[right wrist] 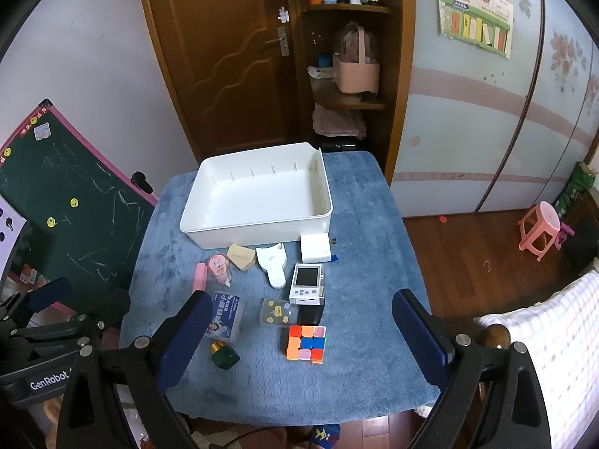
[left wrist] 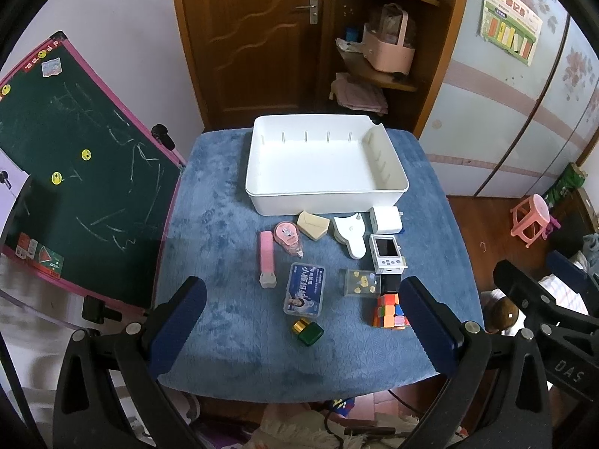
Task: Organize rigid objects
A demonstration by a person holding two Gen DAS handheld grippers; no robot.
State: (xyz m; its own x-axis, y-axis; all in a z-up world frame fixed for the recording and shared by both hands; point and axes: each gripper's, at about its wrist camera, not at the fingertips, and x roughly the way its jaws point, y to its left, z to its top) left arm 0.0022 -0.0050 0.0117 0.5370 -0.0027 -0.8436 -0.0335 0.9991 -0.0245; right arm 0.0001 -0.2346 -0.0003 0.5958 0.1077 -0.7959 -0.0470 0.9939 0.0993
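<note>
Bedroom clutter frames the scene: a green chalkboard with a pink frame [left wrist: 78, 172] at 9 o'clock, a brown wooden door [left wrist: 258, 37] at 12, a pink plastic stool [right wrist: 541, 230] out at 3. Between them a counter under a blue plush cover [left wrist: 224, 224] carries a white rectangular plastic bin [left wrist: 325, 162], bare inside, at its far edge, with small items lined up along the bin's near wall and toward the viewer: a pink bar-shaped eraser [left wrist: 267, 258], a flat clear case with a blue printed label [left wrist: 305, 290], a green bottle with a gold cap [left wrist: 307, 331], a white handheld game console [right wrist: 306, 280], and a multicoloured puzzle cube [right wrist: 307, 342]. The left hand-held gripper [left wrist: 299, 331] hangs over the near edge with its jaws spread wide and nothing between them; the right hand-held gripper [right wrist: 299, 340] is likewise agape and empty. Nothing is in the bin yet, so the sorting looks barely begun. For the left, the green bottle lies dead ahead at 12 o'clock, between its fingers' line, its long axis running toward 11. For the right, the cube sits squarely at 12 o'clock, so each side probably has its own nearest pick, with the bin beyond at 12.
</note>
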